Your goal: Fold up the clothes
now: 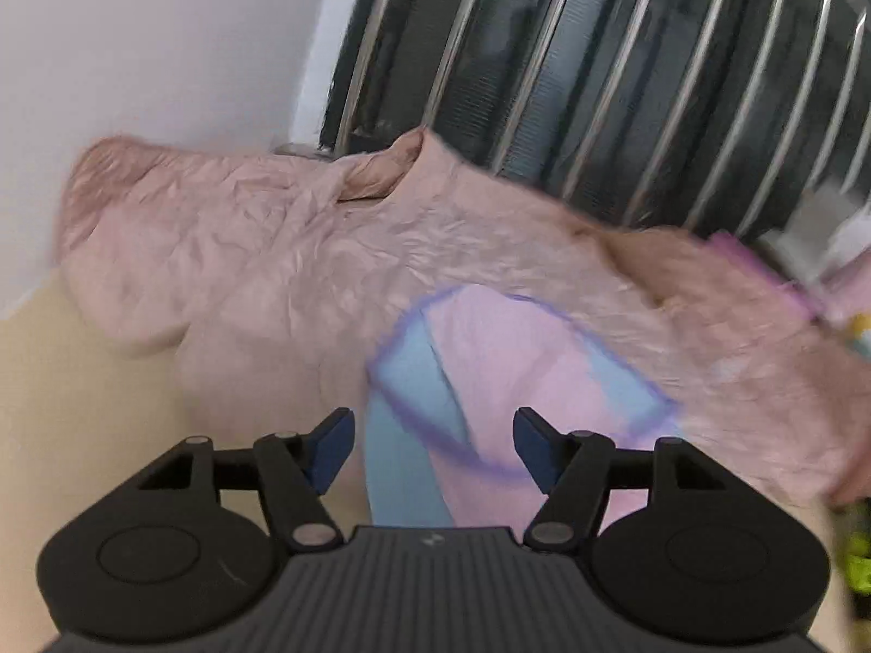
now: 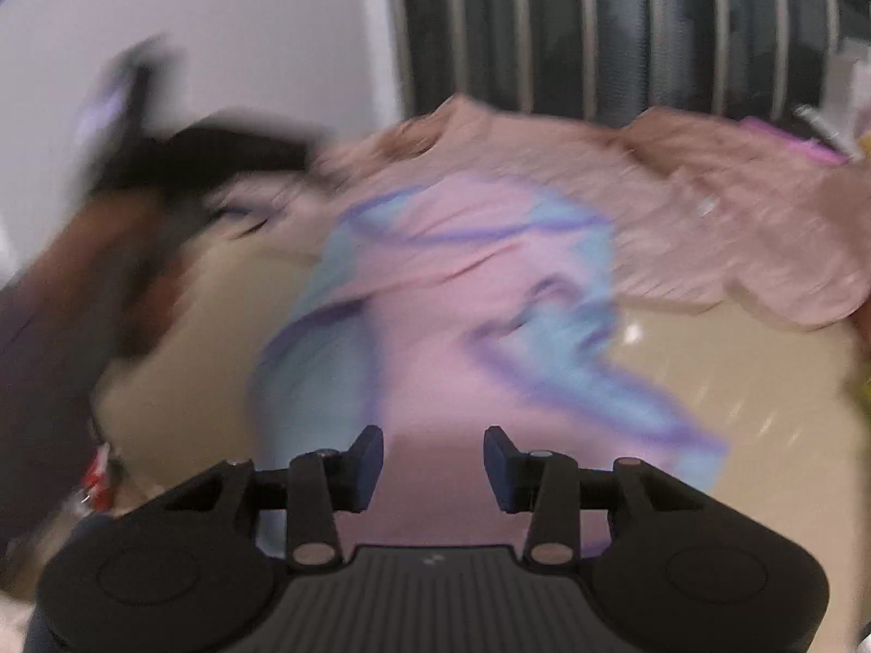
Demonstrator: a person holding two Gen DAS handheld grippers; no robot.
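Both tools are spread and hold nothing: left tool (image 1: 434, 449), right tool (image 2: 434, 468). Next, pinch the pink and blue shirt (image 1: 490, 359) at its near edge corners, then fold it flat.

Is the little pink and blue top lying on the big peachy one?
Touching. In the left wrist view the pink and blue top overlaps the crinkled peach garment, lying directly on it.

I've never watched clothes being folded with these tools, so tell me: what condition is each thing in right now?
Pink-and-blue garment: lying partly folded on the beige surface, overlapping the peach one.
Peach garment: spread out behind, heavily wrinkled, unfolded.
Left gripper: open, nothing pinched, above the pink-and-blue garment.
Right gripper: open, nothing pinched, also over that garment.
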